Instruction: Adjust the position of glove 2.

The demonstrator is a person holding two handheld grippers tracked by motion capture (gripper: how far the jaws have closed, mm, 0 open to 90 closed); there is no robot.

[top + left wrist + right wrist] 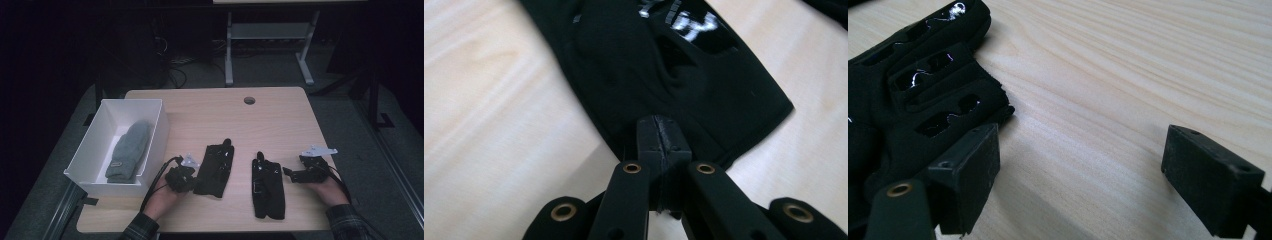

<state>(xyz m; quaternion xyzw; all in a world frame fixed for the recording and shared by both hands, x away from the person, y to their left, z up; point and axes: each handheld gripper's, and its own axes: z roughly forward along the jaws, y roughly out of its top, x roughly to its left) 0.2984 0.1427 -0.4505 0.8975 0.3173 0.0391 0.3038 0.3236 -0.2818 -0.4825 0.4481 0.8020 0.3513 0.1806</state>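
Gloves lie side by side on the table [280, 107]: the left black glove [215, 170] and the right black glove [267, 187], both with long axis running away from the person, fingertips pointing to the far edge. The left gripper [192, 179] sits at the left glove's near edge, the right gripper [287, 171] just beside the right glove. A white box [157, 127] holds a grey hat [129, 150].

The left gripper [658, 131] view shows its fingers pinched together on the left glove's [674, 70] hem.

The right gripper [1080, 165] view shows its fingers spread wide with bare table between them, the right glove [913, 85] beside one finger
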